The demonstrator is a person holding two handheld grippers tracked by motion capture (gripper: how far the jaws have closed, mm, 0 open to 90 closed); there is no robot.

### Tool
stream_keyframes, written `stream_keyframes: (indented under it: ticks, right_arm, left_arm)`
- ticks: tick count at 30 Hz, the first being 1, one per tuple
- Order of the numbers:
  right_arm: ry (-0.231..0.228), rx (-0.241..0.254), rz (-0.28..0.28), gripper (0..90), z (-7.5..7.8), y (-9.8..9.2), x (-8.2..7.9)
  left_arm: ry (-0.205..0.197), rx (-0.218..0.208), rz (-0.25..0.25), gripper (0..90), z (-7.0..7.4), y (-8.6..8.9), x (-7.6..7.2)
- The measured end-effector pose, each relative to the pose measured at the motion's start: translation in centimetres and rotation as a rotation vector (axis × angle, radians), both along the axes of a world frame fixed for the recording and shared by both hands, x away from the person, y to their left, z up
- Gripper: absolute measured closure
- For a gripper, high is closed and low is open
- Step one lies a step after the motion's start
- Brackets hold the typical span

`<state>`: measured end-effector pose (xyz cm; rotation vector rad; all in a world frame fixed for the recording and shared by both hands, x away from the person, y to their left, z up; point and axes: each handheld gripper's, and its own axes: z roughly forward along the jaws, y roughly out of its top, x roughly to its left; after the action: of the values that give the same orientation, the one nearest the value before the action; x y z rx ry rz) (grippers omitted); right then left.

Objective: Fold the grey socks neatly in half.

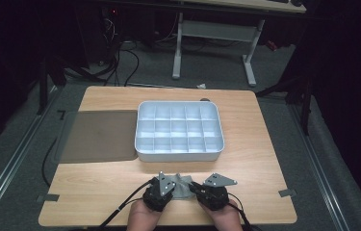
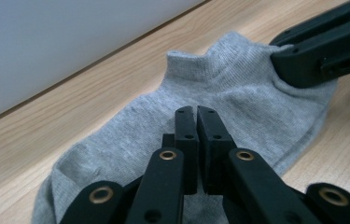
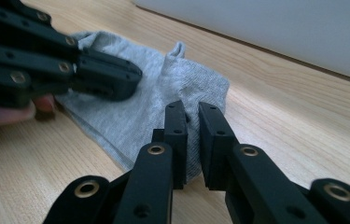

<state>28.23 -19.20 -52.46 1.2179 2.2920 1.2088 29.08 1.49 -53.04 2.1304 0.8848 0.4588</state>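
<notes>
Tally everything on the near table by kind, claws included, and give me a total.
Grey sock: 1
White divided tray: 1
Grey mat: 1
Claws, left claw and right claw: 2
Total: 5

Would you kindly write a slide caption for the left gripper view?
Left gripper, fingers nearly together, over a grey sock on a wooden table; right gripper at its far end.

Between your black left gripper (image 1: 164, 188) and black right gripper (image 1: 206, 188) lies a plain grey ribbed sock (image 2: 200, 98). Beyond them sits a white compartment tray (image 1: 142, 144) on the pale wood-grain table (image 1: 86, 187).
</notes>
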Motion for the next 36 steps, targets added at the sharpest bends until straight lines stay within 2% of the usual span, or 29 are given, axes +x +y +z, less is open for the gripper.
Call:
stream_keyframes:
  ticks: [2,8,11,16,17,19,22,24,27,30,32,35,36]
  right_arm:
    - [0.004,0.021,-0.008,83.3,0.1,-0.4,0.0]
    - [-0.017,0.102,-0.025,83.7,0.9,-1.7,-0.1]
    - [-0.033,0.147,-0.028,83.9,1.5,-2.0,-0.2]
    - [-0.045,0.157,-0.027,83.9,1.8,-2.3,-0.4]
    - [-0.049,0.154,-0.027,83.9,1.8,-2.4,-0.4]
    - [-0.053,0.145,-0.034,83.8,1.7,-2.6,-0.4]
    - [-0.053,0.146,-0.041,83.7,1.7,-2.9,-0.2]
    - [-0.053,0.143,-0.045,83.7,1.6,-3.1,-0.2]
    - [-0.056,0.14,-0.049,83.7,1.6,-3.2,-0.1]
    - [-0.066,0.13,-0.053,83.7,1.7,-3.1,-0.2]
    - [-0.077,0.119,-0.048,83.6,1.8,-3.2,-0.3]
    - [-0.082,0.108,-0.043,83.6,1.8,-3.2,-0.5]
    - [-0.081,0.106,-0.045,83.6,1.8,-3.1,-0.5]
  left_arm:
    - [-0.004,0.011,-0.007,87.3,0.0,-0.5,0.0]
    - [-0.063,0.094,-0.029,87.6,0.1,-2.8,-0.3]
    - [-0.061,0.098,-0.039,87.7,0.1,-3.8,-0.3]
    - [-0.083,0.101,-0.046,87.4,0.1,-4.5,-0.5]
    - [-0.08,0.093,-0.04,85.3,0.1,-4.4,-0.4]
    - [-0.07,0.04,-0.019,80.9,0.5,-3.8,-0.3]
    - [-0.112,-0.039,0.038,77.4,1.6,-2.0,-0.4]
    - [-0.103,-0.069,0.069,73.9,2.2,-0.4,-0.2]
    - [-0.042,-0.11,0.088,66.0,2.1,1.5,0.1]
    - [0.021,-0.171,0.09,59.8,1.4,3.3,-0.2]
    - [0.074,-0.198,0.078,56.3,0.8,3.8,-0.2]
    - [0.113,-0.233,0.064,53.4,0.2,3.8,0.3]
    - [0.117,-0.232,0.063,53.9,0.0,3.6,0.5]
